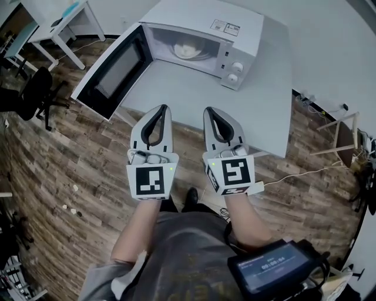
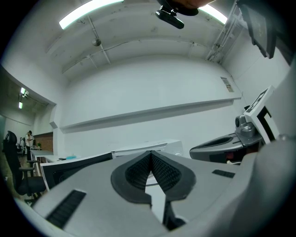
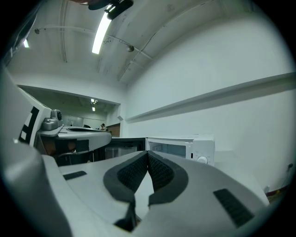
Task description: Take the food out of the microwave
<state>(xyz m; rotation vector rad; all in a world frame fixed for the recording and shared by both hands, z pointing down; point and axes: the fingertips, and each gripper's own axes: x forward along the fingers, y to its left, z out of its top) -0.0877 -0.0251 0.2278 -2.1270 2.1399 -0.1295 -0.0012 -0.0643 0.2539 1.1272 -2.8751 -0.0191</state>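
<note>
The left gripper (image 1: 162, 108) and right gripper (image 1: 210, 110) are held clenched and empty, so the jaws should be parted before the pale food (image 1: 189, 47), seemingly plated, inside the open microwave (image 1: 238, 36) is reached.

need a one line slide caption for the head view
Both shut and empty, the left gripper and right gripper face the white microwave, door open, food inside.

Office-type workroom, possibly a laboratory. A black swivel chair (image 1: 32, 94) and a white desk (image 1: 61, 20) stand on wood-pattern flooring (image 1: 70, 176). A microwave (image 1: 235, 35) sits on a plain white table (image 1: 258, 111). Cables (image 1: 299, 174) trail across the floor. Strip lights (image 2: 90, 10) and exposed conduit (image 2: 102, 51) run along the ceiling.
</note>
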